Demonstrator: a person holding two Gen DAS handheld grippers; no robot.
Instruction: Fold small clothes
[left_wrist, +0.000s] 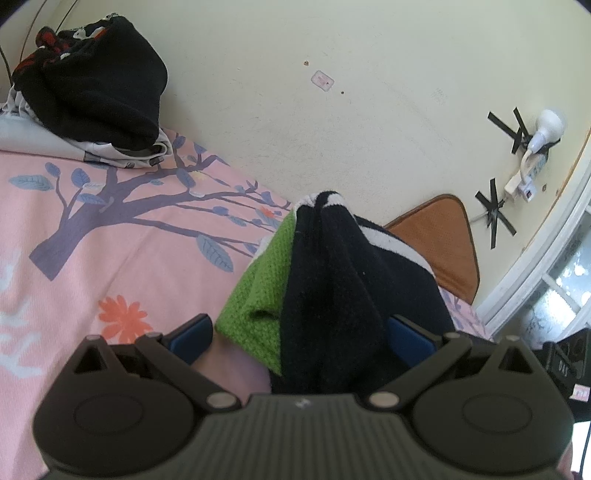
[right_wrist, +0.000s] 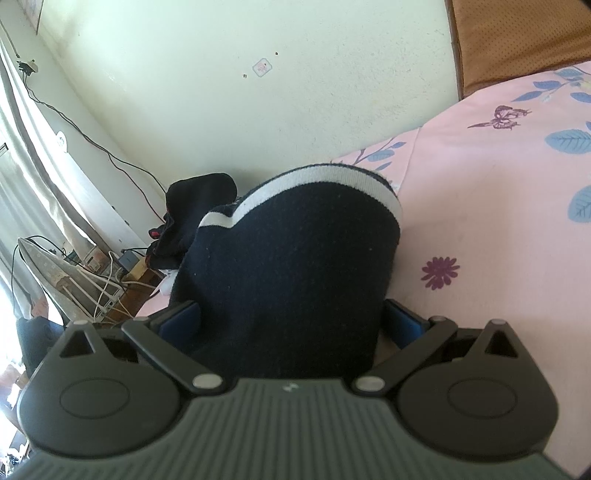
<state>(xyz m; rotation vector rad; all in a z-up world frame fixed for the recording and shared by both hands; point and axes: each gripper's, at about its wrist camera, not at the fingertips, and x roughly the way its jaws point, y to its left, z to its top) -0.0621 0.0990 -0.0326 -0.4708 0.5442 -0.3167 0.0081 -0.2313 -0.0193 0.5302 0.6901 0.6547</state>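
Left wrist view. At far left, a pile of dark clothes sits on the pink floral bedsheet, well apart from the work. The left gripper has its blue pads spread wide; a green knit piece and a navy garment with white stripe lie between them, with the left pad standing clear of the cloth. The jaws read as released, not clenched.

Right wrist view. The right gripper straddles the navy garment with white stripe, which rests on the sheet near the bed edge; its pads flank the bundle, and whether they press it cannot be told.

Risks, as judged: with loose jaws the folded bundle may spring open, or the green piece may slide out from under the navy one; closing too shallowly could catch one layer only.

Hidden: each gripper body covers the near end of the cloth; contact at the right-hand pads is obscured; the type of garment is unclear.
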